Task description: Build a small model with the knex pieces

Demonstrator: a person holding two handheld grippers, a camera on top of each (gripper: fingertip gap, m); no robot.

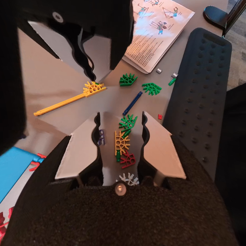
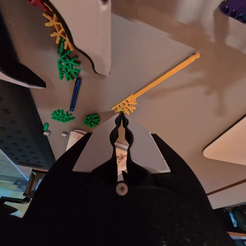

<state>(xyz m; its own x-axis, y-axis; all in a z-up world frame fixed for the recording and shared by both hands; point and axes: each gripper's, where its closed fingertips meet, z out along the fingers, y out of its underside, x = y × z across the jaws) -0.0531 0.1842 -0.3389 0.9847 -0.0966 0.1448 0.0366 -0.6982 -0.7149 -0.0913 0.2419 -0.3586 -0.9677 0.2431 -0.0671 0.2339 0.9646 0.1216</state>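
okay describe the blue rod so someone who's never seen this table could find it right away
On the grey table, beside the long dark perforated pad, loose green connectors lie scattered. The blue rod lies among them: the only blue straight stick, much shorter than the yellow rod.

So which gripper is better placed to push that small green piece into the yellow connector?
Right gripper: its fingers are pinched on the small green plastic piece at the yellow half-round connector. Left gripper is open, farther off.
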